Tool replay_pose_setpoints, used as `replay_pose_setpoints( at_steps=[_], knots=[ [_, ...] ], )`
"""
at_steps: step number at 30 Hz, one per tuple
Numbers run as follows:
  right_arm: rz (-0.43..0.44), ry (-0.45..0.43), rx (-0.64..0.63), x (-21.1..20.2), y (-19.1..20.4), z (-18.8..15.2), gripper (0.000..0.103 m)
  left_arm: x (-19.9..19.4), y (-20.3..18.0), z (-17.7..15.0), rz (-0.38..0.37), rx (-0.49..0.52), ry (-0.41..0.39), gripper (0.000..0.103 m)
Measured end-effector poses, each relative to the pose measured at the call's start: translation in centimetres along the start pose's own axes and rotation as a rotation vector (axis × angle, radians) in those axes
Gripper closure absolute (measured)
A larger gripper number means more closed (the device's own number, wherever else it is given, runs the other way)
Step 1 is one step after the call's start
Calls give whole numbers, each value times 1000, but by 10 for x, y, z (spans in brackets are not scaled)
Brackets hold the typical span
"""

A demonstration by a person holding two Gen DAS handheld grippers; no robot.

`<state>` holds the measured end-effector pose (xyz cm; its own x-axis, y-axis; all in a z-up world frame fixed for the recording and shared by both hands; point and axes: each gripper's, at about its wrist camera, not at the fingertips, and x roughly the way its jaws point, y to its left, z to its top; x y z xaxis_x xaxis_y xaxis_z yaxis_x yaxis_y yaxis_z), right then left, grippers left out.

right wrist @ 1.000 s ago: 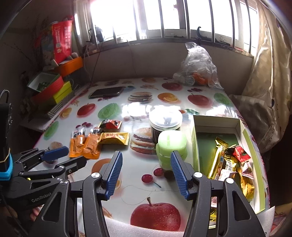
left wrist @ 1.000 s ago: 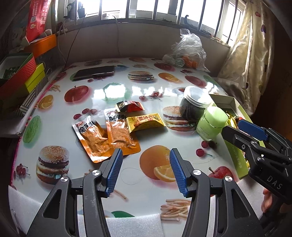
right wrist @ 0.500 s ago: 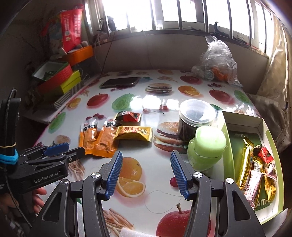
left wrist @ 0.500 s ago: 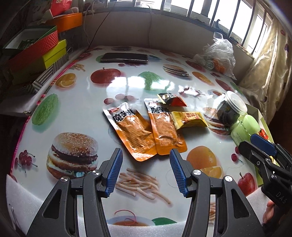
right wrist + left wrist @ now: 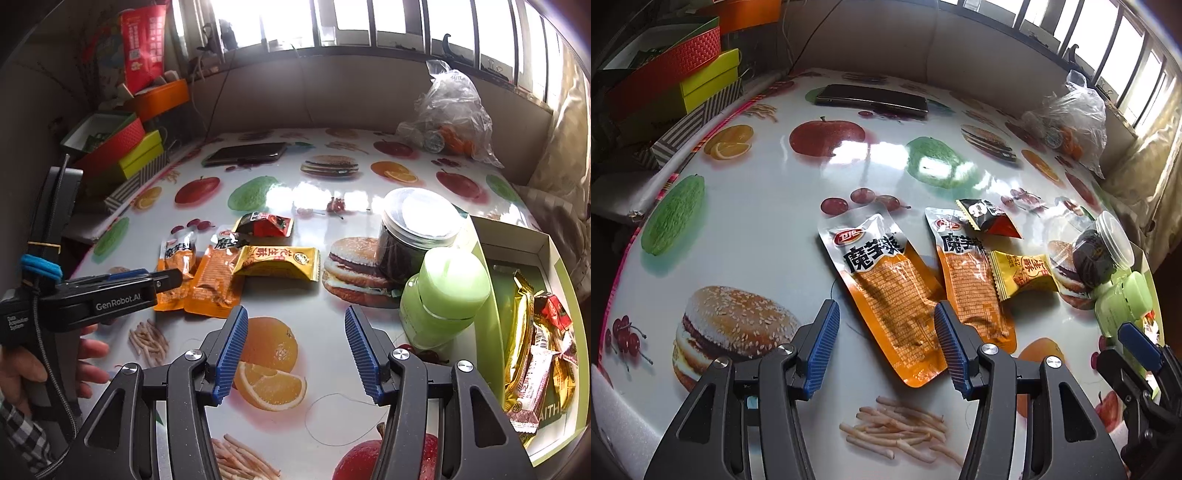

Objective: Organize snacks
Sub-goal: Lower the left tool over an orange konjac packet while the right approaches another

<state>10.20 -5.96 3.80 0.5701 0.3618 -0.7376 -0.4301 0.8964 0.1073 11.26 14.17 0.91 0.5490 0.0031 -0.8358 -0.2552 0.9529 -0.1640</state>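
Observation:
Two orange snack pouches lie side by side on the fruit-print table: the left pouch (image 5: 886, 291) (image 5: 176, 273) and the right pouch (image 5: 971, 284) (image 5: 218, 280). A yellow packet (image 5: 1023, 273) (image 5: 277, 262) and a black-red packet (image 5: 990, 218) (image 5: 266, 225) lie beside them. My left gripper (image 5: 886, 343) (image 5: 162, 277) is open, its jaws either side of the left pouch's near end, just above it. My right gripper (image 5: 291, 354) (image 5: 1137, 347) is open and empty over the table's front. A green box (image 5: 569, 332) at the right holds several wrapped snacks.
A dark jar with a clear lid (image 5: 413, 236) and a green jar (image 5: 443, 295) stand by the box. A phone (image 5: 871, 99) lies at the back, a plastic bag (image 5: 450, 118) at the back right. Stacked boxes (image 5: 679, 85) sit off the table's left edge.
My left gripper has swung left and moved down toward the orange pouches, which now lie between its jaws. My right gripper has shifted slightly left. Both stay open.

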Motion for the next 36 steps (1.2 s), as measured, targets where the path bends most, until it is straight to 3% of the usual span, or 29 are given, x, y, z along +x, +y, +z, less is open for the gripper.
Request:
replay_pose_setpoints(
  at_steps=[13,17,23,36],
  knots=[
    [-7,5,2,5,0,4,48,17,-12,19,43,46,18,48],
    [-6,17,-8,9,4,5,48,21,-12,23,102,72,16,48],
    [-1,46,-6,21,11,7,48,19,-4,20,100,95,-1,47],
    [95,139,3,67,42,15,48,3,30,5,106,58,-34,49]
  ],
)
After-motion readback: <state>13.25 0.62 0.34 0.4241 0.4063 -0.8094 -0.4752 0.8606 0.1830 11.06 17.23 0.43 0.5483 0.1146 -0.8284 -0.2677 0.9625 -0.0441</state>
